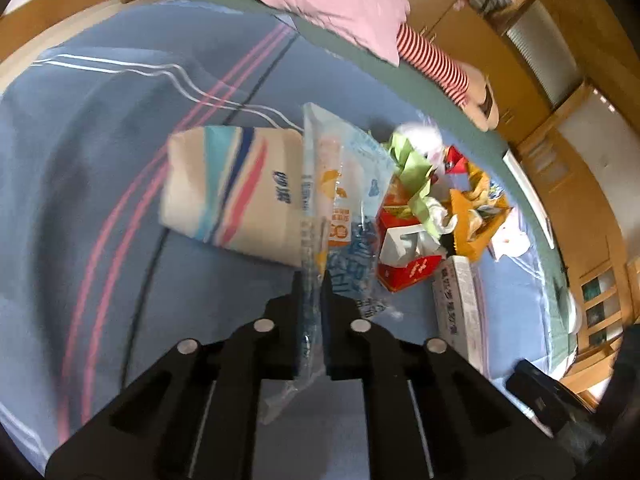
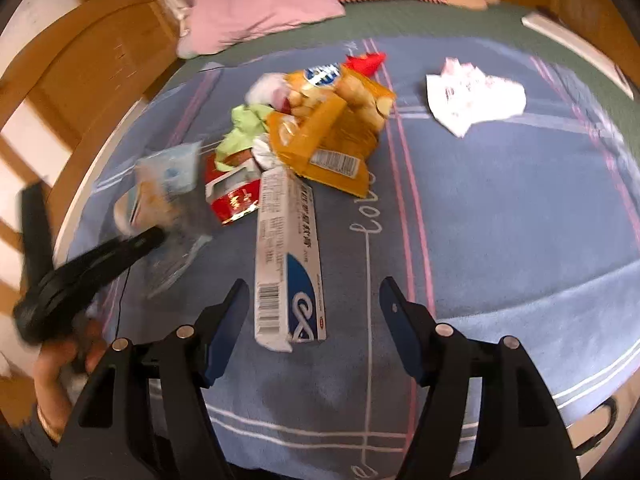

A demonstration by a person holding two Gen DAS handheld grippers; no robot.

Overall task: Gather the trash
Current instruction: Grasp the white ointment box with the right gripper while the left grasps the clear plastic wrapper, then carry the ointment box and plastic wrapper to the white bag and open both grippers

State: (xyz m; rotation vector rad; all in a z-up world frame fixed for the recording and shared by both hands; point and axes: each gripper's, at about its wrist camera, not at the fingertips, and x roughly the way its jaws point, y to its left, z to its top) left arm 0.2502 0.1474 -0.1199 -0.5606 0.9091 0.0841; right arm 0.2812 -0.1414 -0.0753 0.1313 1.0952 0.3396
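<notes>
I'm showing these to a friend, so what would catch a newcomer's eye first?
The heap of bright trash in the middle of the blue bedspread. The left gripper has its jaws shut on a clear plastic wrapper beside the heap, while the right gripper hangs open over a long white box.

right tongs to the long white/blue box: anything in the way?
Nothing visible. The right tongs are open, and the long white box lies flat on the blue blanket with its near end between the fingers. Only its far end touches the wrapper pile.
</notes>
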